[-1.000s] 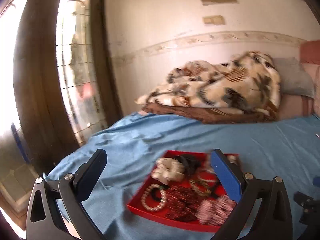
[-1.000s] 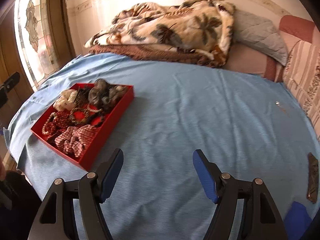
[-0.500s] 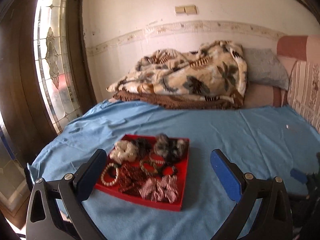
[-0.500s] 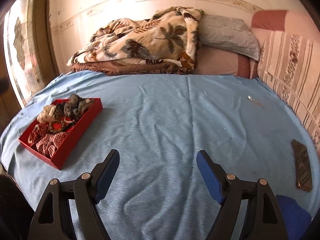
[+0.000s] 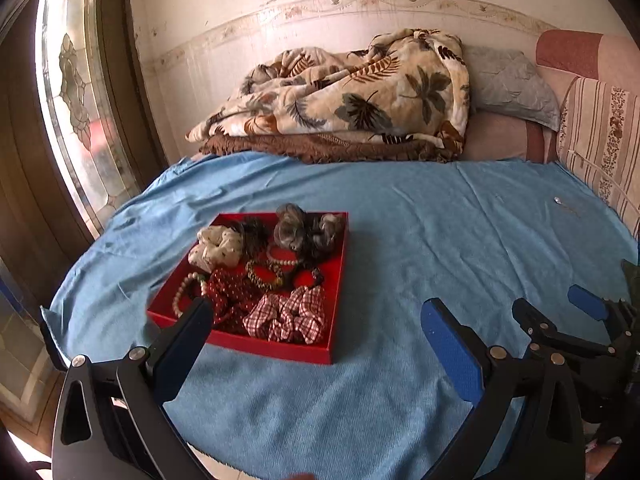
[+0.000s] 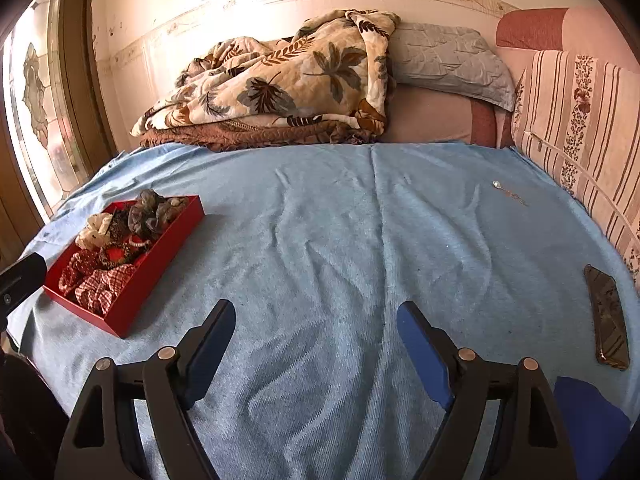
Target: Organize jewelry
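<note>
Tray (image 5: 336,280) of jewelry sits on the bed (image 5: 420,240), dead ahead of left tool (image 5: 316,334), spread and empty. Right tool (image 6: 316,330), opening with nothing between, has it far off left. Left hand nearer.

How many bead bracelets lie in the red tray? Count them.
3 plainly: cream beads at the left edge, olive beads mid-tray, pink beads behind them. Scrunchies may hide others.
</note>
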A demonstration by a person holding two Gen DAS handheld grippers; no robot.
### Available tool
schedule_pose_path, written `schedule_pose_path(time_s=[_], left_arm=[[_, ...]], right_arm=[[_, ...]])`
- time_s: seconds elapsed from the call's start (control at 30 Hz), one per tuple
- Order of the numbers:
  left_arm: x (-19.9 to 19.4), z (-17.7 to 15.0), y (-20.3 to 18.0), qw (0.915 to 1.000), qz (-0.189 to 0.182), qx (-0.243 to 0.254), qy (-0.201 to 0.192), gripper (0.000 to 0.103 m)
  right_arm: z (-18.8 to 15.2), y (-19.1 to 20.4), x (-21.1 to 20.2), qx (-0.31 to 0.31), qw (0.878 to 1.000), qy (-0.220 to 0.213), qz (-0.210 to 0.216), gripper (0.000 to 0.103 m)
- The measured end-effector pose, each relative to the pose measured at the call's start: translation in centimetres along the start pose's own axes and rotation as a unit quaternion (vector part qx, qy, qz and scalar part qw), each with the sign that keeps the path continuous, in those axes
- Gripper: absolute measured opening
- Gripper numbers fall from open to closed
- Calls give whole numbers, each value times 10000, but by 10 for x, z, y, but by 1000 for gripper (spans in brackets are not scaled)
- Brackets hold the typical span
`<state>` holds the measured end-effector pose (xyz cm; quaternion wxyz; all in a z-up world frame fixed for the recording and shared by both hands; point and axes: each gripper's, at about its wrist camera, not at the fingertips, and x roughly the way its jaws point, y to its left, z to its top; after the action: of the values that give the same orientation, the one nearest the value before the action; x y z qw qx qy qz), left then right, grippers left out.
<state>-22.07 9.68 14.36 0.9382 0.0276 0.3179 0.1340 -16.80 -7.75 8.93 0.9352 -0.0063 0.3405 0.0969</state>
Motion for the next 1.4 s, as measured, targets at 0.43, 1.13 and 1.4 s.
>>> schedule_pose_path(time_s=[0.43,1.13,1.4], left_arm=[[15,-12,9,9986,-233,-153,455,103],[40,-21,60,9938,-295,-767,747,103],[51,-36,93,9891,-308,-1126,898,103]], right_arm=[[-10,12,9,-269,9994,195,-83,87],[10,57,-12,-652,9978,88,54,92],[18,89,-5,-846,9960,258,96,92]])
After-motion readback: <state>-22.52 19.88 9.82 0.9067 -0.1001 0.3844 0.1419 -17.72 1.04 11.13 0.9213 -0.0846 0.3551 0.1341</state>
